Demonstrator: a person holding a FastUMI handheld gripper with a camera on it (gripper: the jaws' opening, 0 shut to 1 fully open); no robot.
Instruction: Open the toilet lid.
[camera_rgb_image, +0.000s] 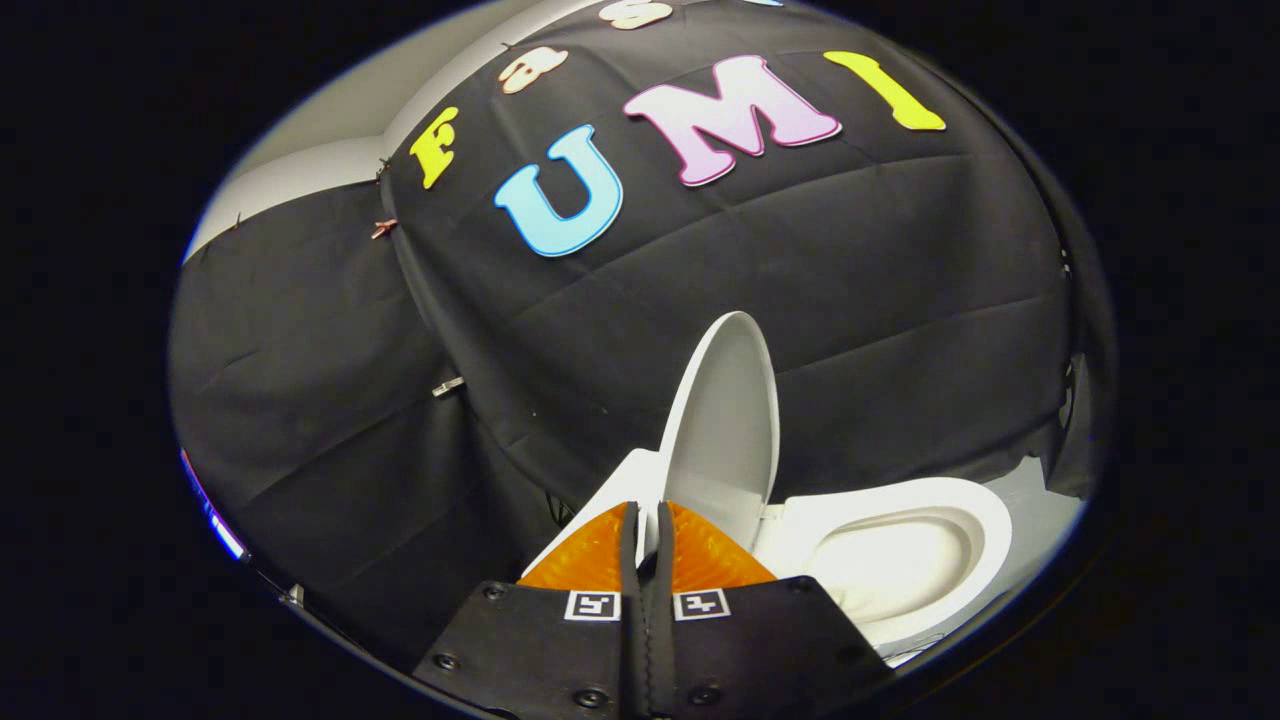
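Note:
The white toilet lid (725, 430) stands raised, nearly upright, showing its inner face. To the right of it lie the uncovered seat ring (985, 540) and the white bowl (900, 565). My gripper (648, 508) is shut, its two fingers pressed together with nothing seen between them. The fingertips sit right at the lid's lower left edge, near the hinge end. I cannot tell whether they touch the lid.
A white part of the toilet body (605, 495) shows just left of the lid, behind my fingers. Black cloth (850, 300) hangs as the booth's wall behind the toilet and to the left. A pale floor patch (1040, 500) lies beyond the bowl.

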